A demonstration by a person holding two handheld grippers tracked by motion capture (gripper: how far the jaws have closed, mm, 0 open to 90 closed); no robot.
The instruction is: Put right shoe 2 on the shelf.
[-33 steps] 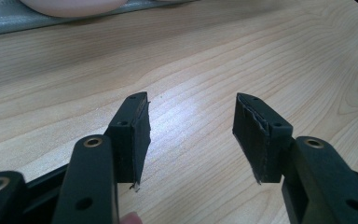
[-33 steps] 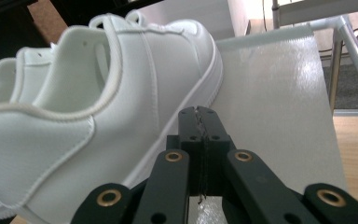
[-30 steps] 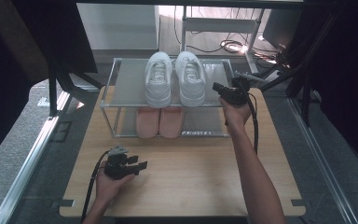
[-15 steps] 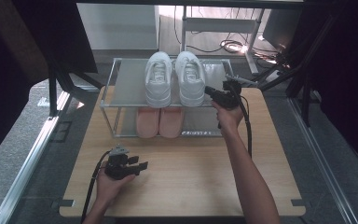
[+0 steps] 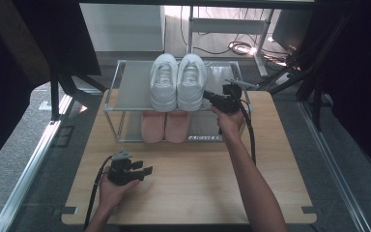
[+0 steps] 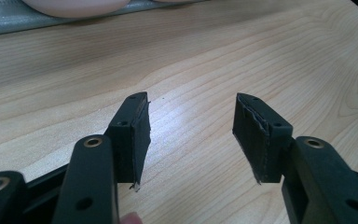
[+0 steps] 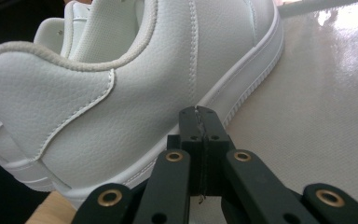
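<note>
Your right forearm stretches forward over the pale wooden desk point(image 5: 198, 179), wrist level, right claw point(image 5: 207, 94) pressed together with nothing between its pads, its tip just beside the heel side of the nearer white leather sneaker point(image 5: 191, 87). That shoe stands upright on the top tier of the clear two-tier shoe rack point(image 5: 130, 92), long axis running away from you, toe pointing to the far edge. Your left hand point(image 5: 113, 186) rests low on the desk, left claw point(image 6: 191, 130) spread wide, empty.
</note>
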